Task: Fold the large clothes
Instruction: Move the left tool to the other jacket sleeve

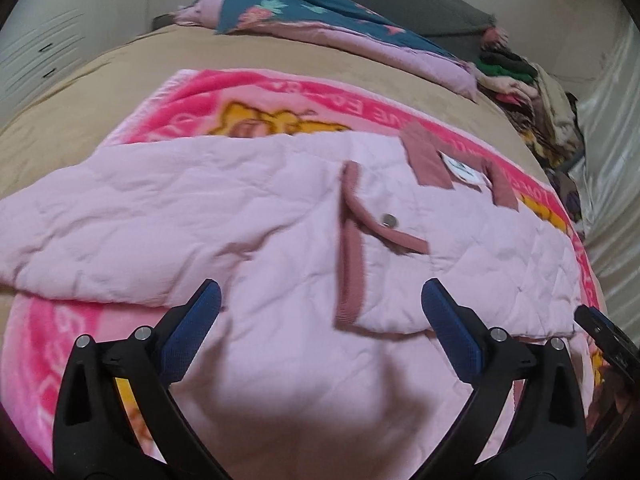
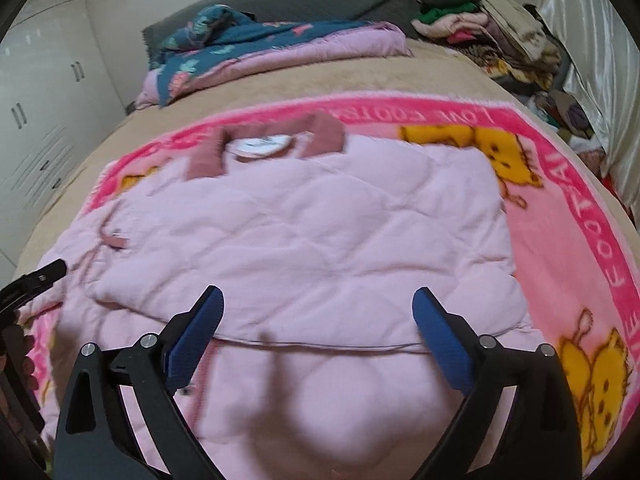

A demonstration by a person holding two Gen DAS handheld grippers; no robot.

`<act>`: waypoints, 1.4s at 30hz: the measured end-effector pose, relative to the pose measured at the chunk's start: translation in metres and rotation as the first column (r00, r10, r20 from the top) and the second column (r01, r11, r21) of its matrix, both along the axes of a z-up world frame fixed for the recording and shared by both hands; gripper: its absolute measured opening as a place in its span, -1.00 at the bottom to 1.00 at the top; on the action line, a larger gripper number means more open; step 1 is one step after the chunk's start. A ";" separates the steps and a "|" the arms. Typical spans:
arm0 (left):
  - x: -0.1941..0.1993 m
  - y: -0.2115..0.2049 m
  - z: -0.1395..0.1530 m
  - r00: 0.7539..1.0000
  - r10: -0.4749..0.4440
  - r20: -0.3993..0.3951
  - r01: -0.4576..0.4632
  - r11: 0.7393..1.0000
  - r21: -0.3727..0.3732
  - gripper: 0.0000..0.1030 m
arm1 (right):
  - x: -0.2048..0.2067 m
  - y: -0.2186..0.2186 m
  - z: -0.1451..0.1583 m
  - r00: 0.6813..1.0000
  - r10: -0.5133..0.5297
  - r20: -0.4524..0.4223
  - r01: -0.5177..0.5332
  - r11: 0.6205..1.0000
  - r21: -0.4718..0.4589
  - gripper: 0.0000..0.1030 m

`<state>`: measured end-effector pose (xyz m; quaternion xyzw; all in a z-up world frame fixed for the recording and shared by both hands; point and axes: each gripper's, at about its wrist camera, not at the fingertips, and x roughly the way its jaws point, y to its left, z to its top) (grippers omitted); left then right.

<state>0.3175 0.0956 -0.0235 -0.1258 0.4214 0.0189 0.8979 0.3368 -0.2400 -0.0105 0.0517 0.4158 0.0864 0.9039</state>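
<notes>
- A tan bed carries a pink cartoon blanket, clothes heaped at two o'clock.
- The pink quilted jacket lies on the blanket, long axis running six to twelve, collar at twelve.
- Its neck label is too blurred to read; the blanket's border lettering reads only partly.
- Left gripper and right gripper hover with fingers spread, gripping nothing.

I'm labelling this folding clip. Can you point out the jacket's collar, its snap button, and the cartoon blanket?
collar [image 2: 320,136]: right wrist view, right collar flap.
snap button [image 1: 389,220]: left wrist view, metal disc.
cartoon blanket [image 2: 560,200]: right wrist view, pink border.
</notes>
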 end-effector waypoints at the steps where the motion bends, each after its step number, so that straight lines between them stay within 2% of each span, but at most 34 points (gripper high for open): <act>1: -0.003 0.006 0.003 1.000 0.022 0.004 -0.022 1.000 0.016 0.82 | -0.002 0.009 0.006 1.000 0.017 0.011 -0.017 1.000 0.005 0.85; 7: -0.015 0.045 0.008 0.992 0.129 0.012 -0.129 0.991 0.029 0.82 | -0.011 0.060 0.031 0.994 0.095 0.060 -0.096 0.995 0.010 0.89; 11: -0.022 0.076 0.011 0.976 0.212 0.039 -0.214 0.976 0.049 0.82 | -0.009 0.098 0.040 0.987 0.143 0.067 -0.144 0.990 0.009 0.89; 20: -0.036 0.151 -0.002 0.917 0.400 0.000 -0.399 0.916 0.038 0.82 | -0.006 0.176 0.048 0.966 0.248 0.068 -0.248 0.969 -0.004 0.89; 24: -0.046 0.175 -0.007 0.893 0.451 -0.012 -0.450 0.893 0.006 0.82 | -0.005 0.207 0.046 0.955 0.291 0.062 -0.291 0.957 -0.010 0.89; 31: -0.054 0.204 -0.016 0.860 0.509 -0.037 -0.509 0.861 0.001 0.82 | -0.006 0.257 0.038 0.933 0.357 0.041 -0.356 0.934 -0.021 0.89; 42: -0.071 0.250 -0.034 0.785 0.614 -0.081 -0.618 0.786 -0.029 0.82 | -0.008 0.304 0.018 0.905 0.425 0.005 -0.424 0.905 -0.034 0.89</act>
